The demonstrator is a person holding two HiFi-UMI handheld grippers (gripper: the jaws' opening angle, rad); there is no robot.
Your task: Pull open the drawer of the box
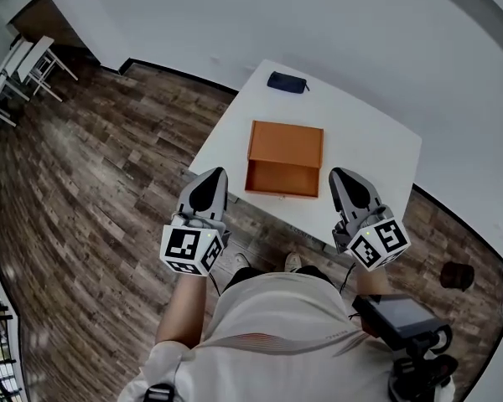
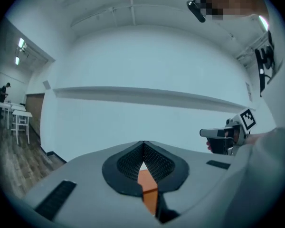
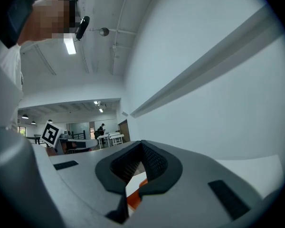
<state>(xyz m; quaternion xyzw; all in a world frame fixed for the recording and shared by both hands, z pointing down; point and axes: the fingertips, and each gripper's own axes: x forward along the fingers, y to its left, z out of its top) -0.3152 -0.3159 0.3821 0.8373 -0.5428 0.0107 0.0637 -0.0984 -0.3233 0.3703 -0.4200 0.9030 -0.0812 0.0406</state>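
An orange box point(image 1: 286, 143) lies on the white table point(image 1: 369, 145), and its drawer point(image 1: 281, 179) stands pulled out toward the near edge. My left gripper point(image 1: 208, 184) is held up off the table's near left corner, jaws shut and empty. My right gripper point(image 1: 346, 181) is up at the drawer's right, apart from it, also shut and empty. In the left gripper view the fingertips point(image 2: 143, 145) meet, and a strip of the orange box point(image 2: 150, 190) shows below them. The right gripper view shows its closed fingertips point(image 3: 142, 144) above a sliver of orange point(image 3: 135, 197).
A dark pouch point(image 1: 287, 82) rests at the table's far end. Wooden floor surrounds the table, with white tables and chairs point(image 1: 17, 67) far left. A black device point(image 1: 400, 323) hangs at my lower right. A white wall runs behind the table.
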